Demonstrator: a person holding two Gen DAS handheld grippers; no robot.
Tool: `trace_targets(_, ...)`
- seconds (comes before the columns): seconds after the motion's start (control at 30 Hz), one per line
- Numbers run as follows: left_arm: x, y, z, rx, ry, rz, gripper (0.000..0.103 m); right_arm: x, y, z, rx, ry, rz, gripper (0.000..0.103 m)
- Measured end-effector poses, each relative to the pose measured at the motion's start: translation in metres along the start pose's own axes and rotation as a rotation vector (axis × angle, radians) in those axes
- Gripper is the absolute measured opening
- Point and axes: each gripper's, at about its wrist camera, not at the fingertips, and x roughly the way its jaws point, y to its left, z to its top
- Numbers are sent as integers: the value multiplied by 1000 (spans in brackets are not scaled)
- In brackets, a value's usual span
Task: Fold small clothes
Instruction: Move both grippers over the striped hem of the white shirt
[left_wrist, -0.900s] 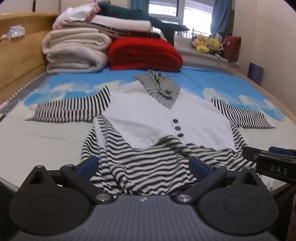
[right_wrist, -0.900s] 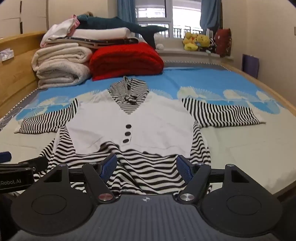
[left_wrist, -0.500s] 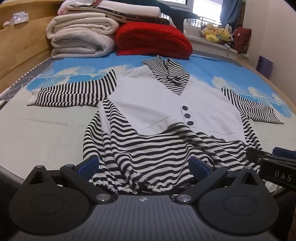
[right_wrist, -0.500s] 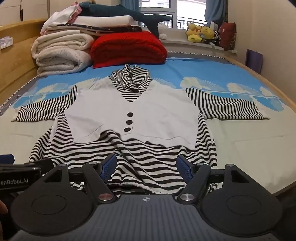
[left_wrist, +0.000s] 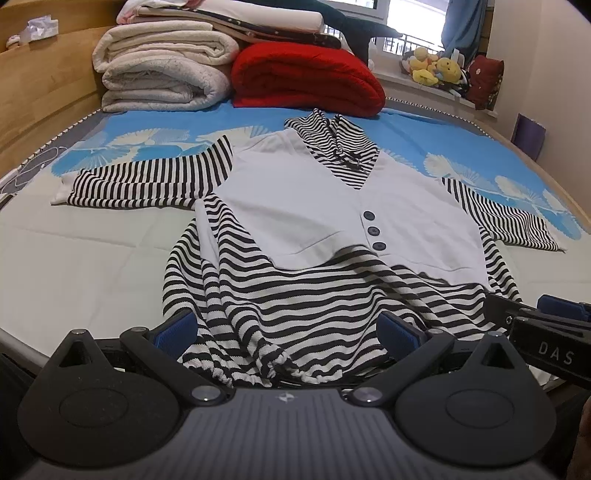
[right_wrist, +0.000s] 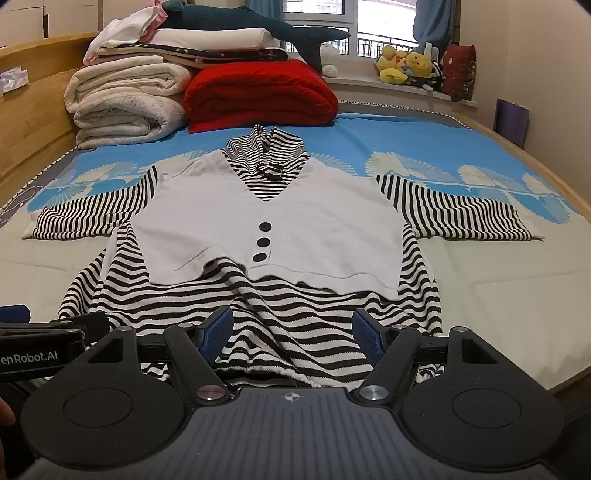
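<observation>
The striped knit top (left_wrist: 332, 236) lies face up on the bed, collar far, hem nearest, both sleeves spread left and right; its white vest panel carries three dark buttons (right_wrist: 263, 242). It looks light, soft and limp, so it should drape and bunch as soon as it is lifted, and the near hem is already rumpled. The hem corners or the sleeve ends seem the best places to pinch. The left gripper (left_wrist: 286, 330) and the right gripper (right_wrist: 291, 332) both hover over the hem with jaws wide and nothing clamped, though whether the fabric brushes the pads is hard to tell. The bed sheet (right_wrist: 498, 288) is pale near, blue with fan prints far. Rolled cream blankets (left_wrist: 162, 74), a red quilt (left_wrist: 306, 75) and plush toys (right_wrist: 404, 66) sit by the window.
</observation>
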Motion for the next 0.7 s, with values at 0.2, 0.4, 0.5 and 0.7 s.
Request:
trace_targets(0.2,2,-1,0,0,0,-3,103,-1,-1,0,4,-3,0,72)
trace_targets(0.4,4,-3,0,8,-5,-6,103,-1,-1,1,5,-5,2,72)
trace_targets(0.5,6,-4,1,15,-8,-1,103,-2,-1,1,10,-6,1,72)
trace_targets(0.7,5,-4,7,11,-28,-9,103,-2,-3,0,8,-18,-7,72)
